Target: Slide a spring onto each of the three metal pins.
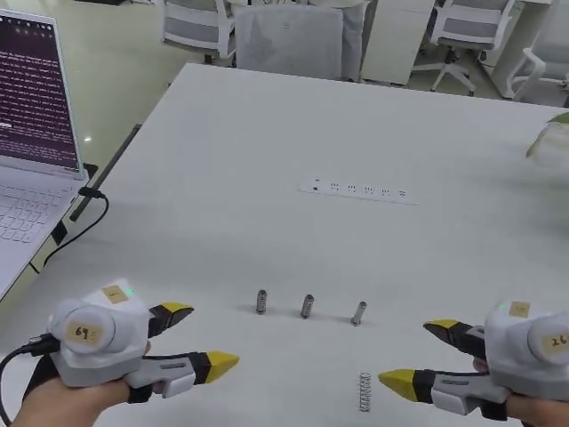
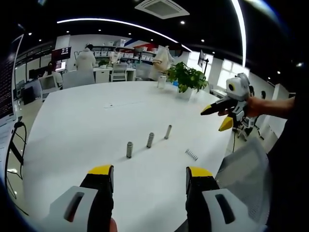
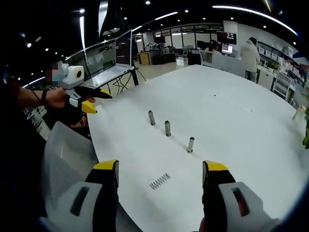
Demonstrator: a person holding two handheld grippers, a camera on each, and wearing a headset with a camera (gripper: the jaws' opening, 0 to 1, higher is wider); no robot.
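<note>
Open office with a dark ceiling and strip lights. Desks at the far end, a person (image 3: 250,55) standing by them. Wide white table (image 1: 267,133), mostly bare. Beyond its far edge, grey chairs (image 1: 289,40). At the left edge, an open laptop (image 1: 27,116), cut off by the frame, screen text too small to read. On the right side, a leafy plant (image 2: 188,77), blurred and clipped in the head view. Mid-table, a flat white power strip (image 1: 356,189).

Near the front edge, left gripper (image 1: 200,335) and right gripper (image 1: 418,354), each held in a hand partly cut off at the bottom. Both with jaws spread wide and nothing held between them. Yellow tips pointing inward, toward each other.

Between the grippers, a row of three upright pins (image 1: 307,306), standing apart from one another. Springs (image 3: 151,117) coiled around the left and middle ones. Right pin (image 1: 358,313) smooth-looking, though too small to be sure. In front of it, near the right gripper's lower tip, a loose spring (image 1: 364,391) lying flat on the table, touching nothing else.
</note>
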